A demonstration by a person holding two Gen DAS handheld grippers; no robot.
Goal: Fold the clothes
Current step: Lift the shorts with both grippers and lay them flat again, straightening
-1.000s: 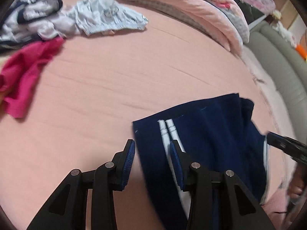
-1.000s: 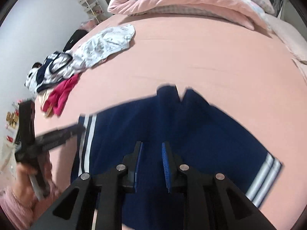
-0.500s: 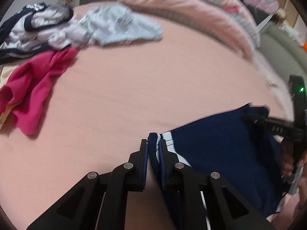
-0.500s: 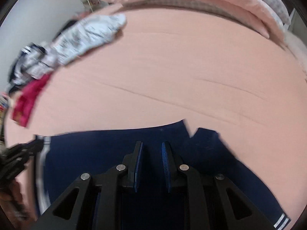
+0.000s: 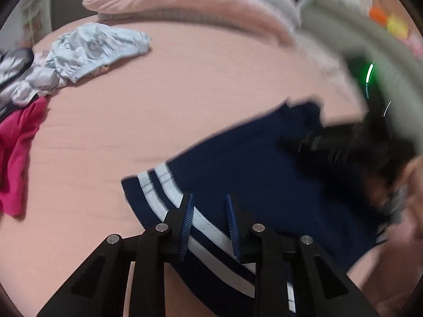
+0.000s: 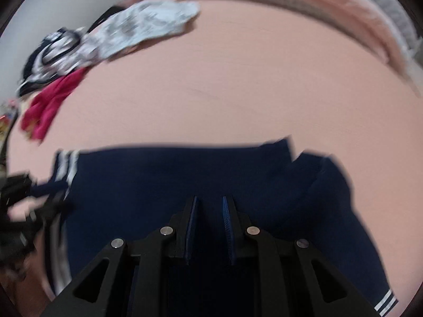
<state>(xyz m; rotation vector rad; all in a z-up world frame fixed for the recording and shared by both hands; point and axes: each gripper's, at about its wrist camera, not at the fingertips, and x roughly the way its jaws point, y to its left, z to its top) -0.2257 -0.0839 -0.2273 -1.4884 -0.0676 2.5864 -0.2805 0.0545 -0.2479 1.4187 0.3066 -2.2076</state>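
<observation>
The shorts, navy with white stripes at the leg hems, lie spread flat on the pink bed, right under both grippers. The left gripper points down over the striped hem; its jaws are opening, the pads stand apart with the white stripes showing in the gap below them, and neither pad presses on the cloth. To its right, blurred, the other black gripper and the person's hand sit over the far side of the shorts. The right gripper hangs over the plain navy middle of the shorts; its jaws stand a narrow gap apart with only dark cloth seen beyond them, nothing pinched between the pads, so it is released. To its left, the blurred left gripper sits at the striped hem. Well ahead of both grippers and to the left, at the bed's far side, lie a pale printed garment, a grey and navy heap beside it, and a magenta garment nearer. Straight ahead, across the far edge of the bed, runs a folded pink quilt.
</observation>
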